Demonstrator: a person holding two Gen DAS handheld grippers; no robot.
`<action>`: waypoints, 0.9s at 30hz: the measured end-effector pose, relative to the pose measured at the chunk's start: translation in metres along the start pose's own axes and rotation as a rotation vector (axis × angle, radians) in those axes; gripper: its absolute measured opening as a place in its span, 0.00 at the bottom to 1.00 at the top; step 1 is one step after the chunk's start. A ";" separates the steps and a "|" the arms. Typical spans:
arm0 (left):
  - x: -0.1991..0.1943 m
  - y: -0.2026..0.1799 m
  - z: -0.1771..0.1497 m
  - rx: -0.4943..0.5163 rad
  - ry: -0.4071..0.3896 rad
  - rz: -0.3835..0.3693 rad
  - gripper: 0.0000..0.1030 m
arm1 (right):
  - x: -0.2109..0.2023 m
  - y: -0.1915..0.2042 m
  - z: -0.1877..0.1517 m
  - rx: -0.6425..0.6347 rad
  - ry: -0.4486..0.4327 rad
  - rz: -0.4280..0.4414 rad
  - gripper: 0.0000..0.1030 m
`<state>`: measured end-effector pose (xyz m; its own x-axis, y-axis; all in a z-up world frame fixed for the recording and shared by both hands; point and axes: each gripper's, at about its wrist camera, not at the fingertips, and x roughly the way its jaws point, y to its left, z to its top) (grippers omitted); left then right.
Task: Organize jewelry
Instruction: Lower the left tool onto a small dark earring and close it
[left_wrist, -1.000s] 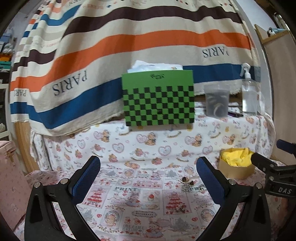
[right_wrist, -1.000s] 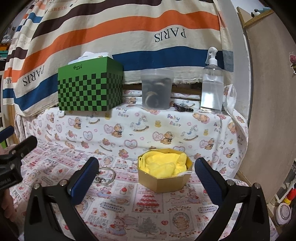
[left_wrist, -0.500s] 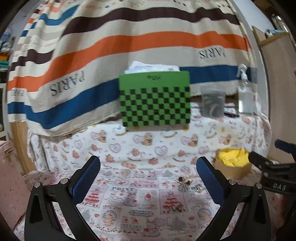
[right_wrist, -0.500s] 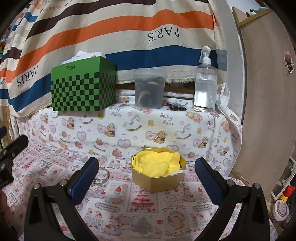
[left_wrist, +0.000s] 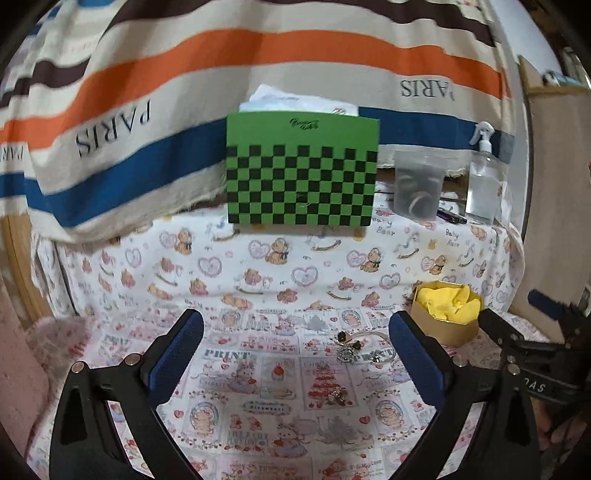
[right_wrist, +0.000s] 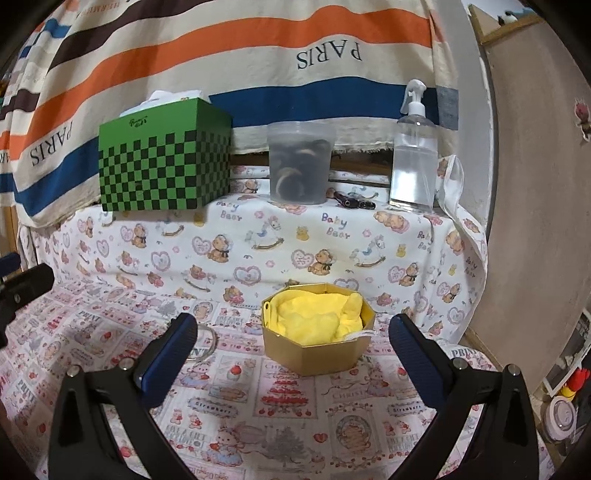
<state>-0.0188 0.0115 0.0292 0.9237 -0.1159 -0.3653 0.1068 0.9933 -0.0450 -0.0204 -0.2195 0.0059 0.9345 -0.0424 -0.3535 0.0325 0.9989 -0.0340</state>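
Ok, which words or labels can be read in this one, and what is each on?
"PARIS": striped hanging cloth, upside down.
"Baby Bear": upper bear-print cloth.
"PRINT": lower patterned tablecloth.
"Strawberr…": same tablecloth, in the right wrist view.
Script logo on the green checkered box: too small to read.

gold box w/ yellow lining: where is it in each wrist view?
Left wrist: gold box at right, beside the right fingertip.
Right wrist: gold box at centre, between the open fingers.
Shared landmark: green checkered box on the raised ledge behind.

Green-black checked tissue box (left_wrist: 302, 173) — yellow-lined box (right_wrist: 318, 328).
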 end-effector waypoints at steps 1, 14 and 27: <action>0.002 0.001 0.003 0.000 0.013 0.008 0.90 | 0.000 -0.001 0.000 0.000 0.000 0.001 1.00; 0.057 -0.017 0.013 0.018 0.266 -0.040 0.57 | 0.016 -0.025 0.002 0.087 0.077 0.006 1.00; 0.094 -0.028 -0.033 -0.007 0.523 -0.048 0.41 | 0.033 -0.047 0.002 0.178 0.175 0.024 0.91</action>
<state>0.0527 -0.0277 -0.0340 0.6104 -0.1491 -0.7779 0.1410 0.9869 -0.0785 0.0099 -0.2674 -0.0028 0.8608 -0.0061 -0.5089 0.0877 0.9868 0.1364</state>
